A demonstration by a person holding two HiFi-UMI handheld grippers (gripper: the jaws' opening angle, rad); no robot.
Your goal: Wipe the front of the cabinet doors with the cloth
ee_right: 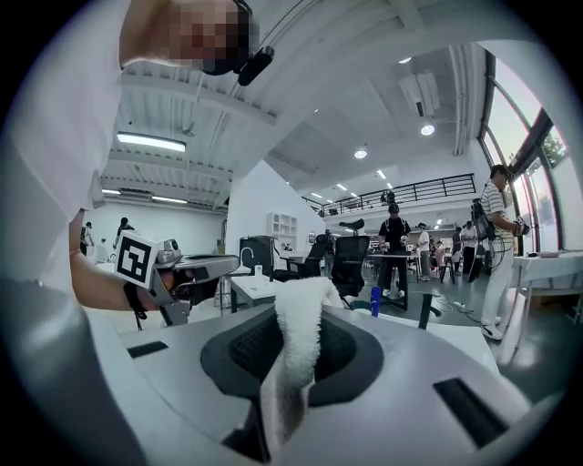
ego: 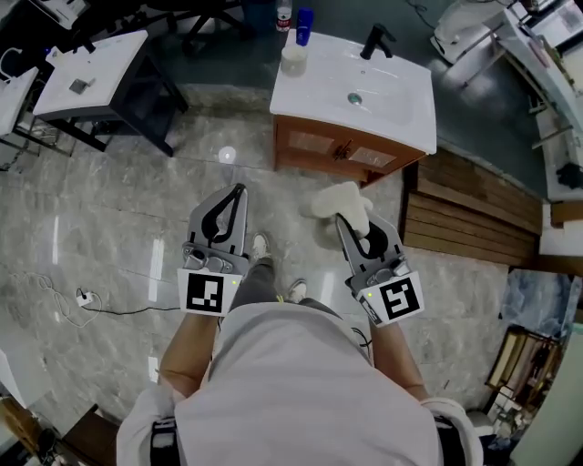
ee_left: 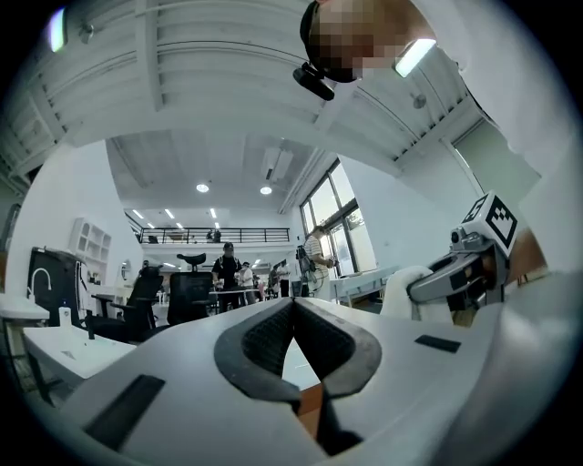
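Note:
A wooden vanity cabinet with two doors [ego: 344, 152] stands ahead of me under a white sink top [ego: 355, 91]. My right gripper [ego: 339, 218] is shut on a fluffy white cloth [ego: 342, 205], which sticks out past its tips, short of the cabinet front. In the right gripper view the cloth [ee_right: 296, 341] is pinched between the jaws of the right gripper [ee_right: 290, 364]. My left gripper [ego: 240, 191] is held level beside it, shut and empty; in its own view the left gripper [ee_left: 293, 305] has its pads meeting with nothing between them.
On the sink top stand a black tap [ego: 375, 40], a white cup [ego: 293, 58] and a blue bottle [ego: 303, 25]. Wooden planks [ego: 474, 214] lie right of the cabinet. Another white-topped table [ego: 96, 77] stands at the far left. A cable [ego: 82, 298] lies on the marble floor.

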